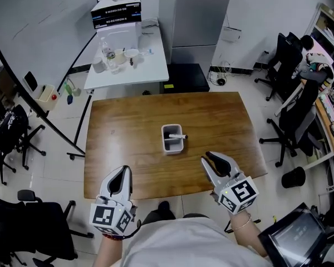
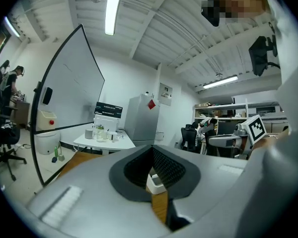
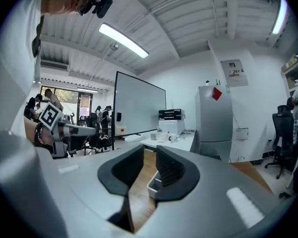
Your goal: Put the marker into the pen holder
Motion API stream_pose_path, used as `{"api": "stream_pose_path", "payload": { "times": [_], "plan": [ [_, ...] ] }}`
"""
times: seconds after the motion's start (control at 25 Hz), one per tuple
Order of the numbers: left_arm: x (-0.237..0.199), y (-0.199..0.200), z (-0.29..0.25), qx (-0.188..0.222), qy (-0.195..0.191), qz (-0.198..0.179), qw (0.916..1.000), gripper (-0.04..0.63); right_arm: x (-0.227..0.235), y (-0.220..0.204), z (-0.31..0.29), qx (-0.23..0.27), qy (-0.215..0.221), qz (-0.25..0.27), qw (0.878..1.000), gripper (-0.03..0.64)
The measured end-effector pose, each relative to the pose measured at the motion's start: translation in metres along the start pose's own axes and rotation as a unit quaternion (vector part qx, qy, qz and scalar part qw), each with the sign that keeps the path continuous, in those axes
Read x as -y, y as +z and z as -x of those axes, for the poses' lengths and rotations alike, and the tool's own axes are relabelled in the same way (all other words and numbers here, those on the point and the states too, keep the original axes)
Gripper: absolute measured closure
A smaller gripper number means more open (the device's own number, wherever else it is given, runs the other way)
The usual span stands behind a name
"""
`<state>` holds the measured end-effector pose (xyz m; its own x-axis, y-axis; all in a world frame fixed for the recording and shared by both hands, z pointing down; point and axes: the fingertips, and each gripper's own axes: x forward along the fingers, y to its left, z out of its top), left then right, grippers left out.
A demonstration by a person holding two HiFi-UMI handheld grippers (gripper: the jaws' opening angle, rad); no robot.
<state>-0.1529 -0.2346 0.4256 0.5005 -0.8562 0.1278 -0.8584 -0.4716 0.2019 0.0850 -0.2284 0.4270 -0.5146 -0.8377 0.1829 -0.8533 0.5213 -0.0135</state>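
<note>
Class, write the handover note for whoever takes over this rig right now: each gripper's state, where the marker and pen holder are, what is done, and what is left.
Left gripper: shut, empty, over the table's near edge.
Right gripper: jaws apart, nothing between them, short of the pen holder.
Pen holder: stands in the middle of the table.
Marker: lies crosswise at the holder's top, one end reaching its right rim.
Done: the marker is in the holder and neither gripper touches it.
Left: probably nothing, though it may be worth checking that the marker sits securely.
</note>
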Motion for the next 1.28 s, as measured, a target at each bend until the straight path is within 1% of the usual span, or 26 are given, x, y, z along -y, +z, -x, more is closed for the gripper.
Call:
{"api": "stream_pose_path", "payload": {
  "times": [0.12, 0.24, 0.32, 0.44, 0.52, 0.64, 0.72, 0.8, 0.92, 1.04, 1.16, 1.28],
  "plan": [
    [0.006, -0.007, 0.023, 0.000, 0.018, -0.001, 0.9998, 0.592, -0.006, 0.000, 0.023, 0.012, -0.001, -0.003, 1.000, 0.551],
    [0.029, -0.015, 0.044, -0.003, 0.028, -0.008, 0.9996, 0.593, -0.015, -0.008, 0.058, 0.020, 0.003, -0.010, 1.000, 0.551],
    [0.059, -0.020, 0.055, -0.004, 0.022, -0.008, 0.9997, 0.592, -0.019, -0.016, 0.091, 0.019, 0.004, -0.012, 1.000, 0.552],
    [0.120, -0.033, 0.077, 0.001, 0.005, -0.004, 1.0000, 0.592, -0.022, -0.033, 0.153, 0.013, 0.005, -0.010, 1.000, 0.565],
    [0.156, -0.049, 0.095, -0.008, -0.003, -0.003, 1.0000, 0.592, -0.022, -0.048, 0.188, 0.004, -0.002, -0.021, 1.000, 0.569],
    [0.191, -0.068, 0.134, -0.026, -0.011, -0.026, 0.9993, 0.592, -0.037, -0.062, 0.226, -0.002, -0.003, -0.030, 1.000, 0.569],
    [0.193, -0.072, 0.154, -0.032, -0.002, -0.039, 0.9987, 0.592, -0.047, -0.061, 0.239, 0.004, 0.003, -0.029, 1.000, 0.569],
    [0.187, -0.070, 0.167, -0.030, 0.009, -0.029, 0.9991, 0.592, -0.059, -0.055, 0.247, 0.013, 0.006, -0.024, 1.000, 0.569],
    [0.181, -0.067, 0.183, -0.027, 0.009, -0.023, 0.9993, 0.592, -0.083, -0.044, 0.258, 0.024, 0.006, -0.010, 1.000, 0.569],
    [0.186, -0.051, 0.180, -0.013, -0.006, -0.018, 0.9997, 0.592, -0.092, -0.028, 0.263, 0.037, 0.004, -0.006, 0.999, 0.569],
    [0.207, -0.025, 0.178, 0.010, -0.041, -0.021, 0.9989, 0.592, -0.101, -0.018, 0.269, 0.044, 0.003, -0.008, 0.999, 0.571],
    [0.215, -0.018, 0.183, 0.016, -0.061, -0.028, 0.9976, 0.592, -0.114, -0.017, 0.261, 0.042, 0.006, -0.003, 0.999, 0.571]
  ]
}}
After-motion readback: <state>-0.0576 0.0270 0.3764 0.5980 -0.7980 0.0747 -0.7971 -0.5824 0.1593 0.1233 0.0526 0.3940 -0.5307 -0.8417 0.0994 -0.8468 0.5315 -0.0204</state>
